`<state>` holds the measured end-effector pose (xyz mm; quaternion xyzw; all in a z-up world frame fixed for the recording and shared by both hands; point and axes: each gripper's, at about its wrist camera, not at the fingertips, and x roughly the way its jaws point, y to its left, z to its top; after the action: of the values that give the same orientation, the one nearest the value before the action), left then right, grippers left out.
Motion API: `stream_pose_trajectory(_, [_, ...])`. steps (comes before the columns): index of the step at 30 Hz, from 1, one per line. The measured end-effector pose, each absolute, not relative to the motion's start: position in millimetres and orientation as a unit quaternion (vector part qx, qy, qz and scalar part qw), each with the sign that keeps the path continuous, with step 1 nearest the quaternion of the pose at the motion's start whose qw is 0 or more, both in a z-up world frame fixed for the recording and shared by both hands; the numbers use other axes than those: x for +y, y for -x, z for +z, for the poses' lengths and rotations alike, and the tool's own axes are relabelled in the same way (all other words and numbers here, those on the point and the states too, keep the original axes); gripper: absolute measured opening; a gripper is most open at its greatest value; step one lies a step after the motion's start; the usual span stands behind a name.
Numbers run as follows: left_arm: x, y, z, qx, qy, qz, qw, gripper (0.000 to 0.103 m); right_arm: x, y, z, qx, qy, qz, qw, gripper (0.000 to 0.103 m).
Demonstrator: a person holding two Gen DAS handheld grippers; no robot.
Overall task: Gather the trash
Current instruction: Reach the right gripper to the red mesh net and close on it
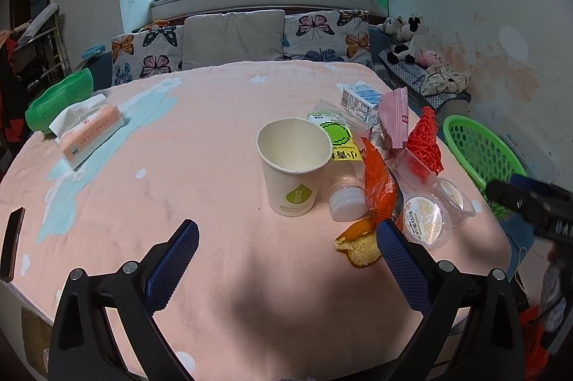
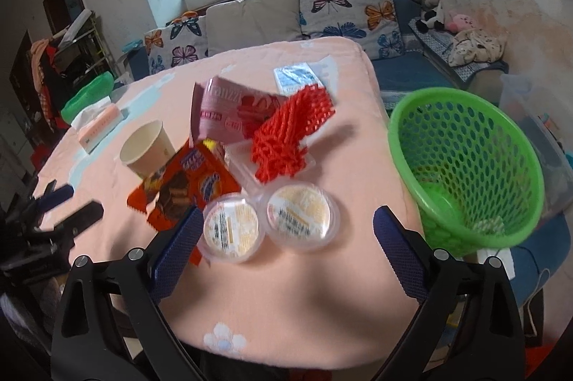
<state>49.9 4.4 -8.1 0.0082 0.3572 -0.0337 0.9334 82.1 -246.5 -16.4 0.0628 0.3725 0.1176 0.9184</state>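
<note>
**Both grippers empty over a table of light trash**

The trash sits in a loose heap on the pink tablecloth [image 1: 215,166], all of it just left of the green basket [image 2: 465,166], which stands off the table's right edge and looks nearly empty.

The left gripper [image 1: 286,259] hovers with its jaws spread wide and nothing between them; the paper cup [image 1: 293,166] stands upright farther from the basket than the rest of the heap. The right gripper [image 2: 286,237] is likewise wide open and empty, with two sealed plastic cups [image 2: 268,223] lying between its fingers, close to the basket.

Judging by looks, everything here is light. The paper cup is thin and will crush, so a gentle pinch across the rim or wall seems best. The plastic cups are smooth and round, likely to slip; gripping across the body under the lid rim should hold. The orange wrapper [image 2: 186,187], pink packet [image 2: 229,116] and red mesh [image 2: 286,134] are limp, so pinch a raised fold.
</note>
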Motion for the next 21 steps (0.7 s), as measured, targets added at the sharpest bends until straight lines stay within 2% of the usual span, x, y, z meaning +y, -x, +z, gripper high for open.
stream_pose_trajectory(13, [-2, -57, -13, 0.36, -0.009, -0.056, 0.931, 0.096, -248, -146, -21, 0.402, -0.11, 0.162, 0.895, 0.077])
stream_pose_trajectory(21, [-7, -59, -13, 0.36, -0.005, -0.07, 0.93, 0.096, -242, -175, -29, 0.414, -0.113, 0.172, 0.887, 0.069])
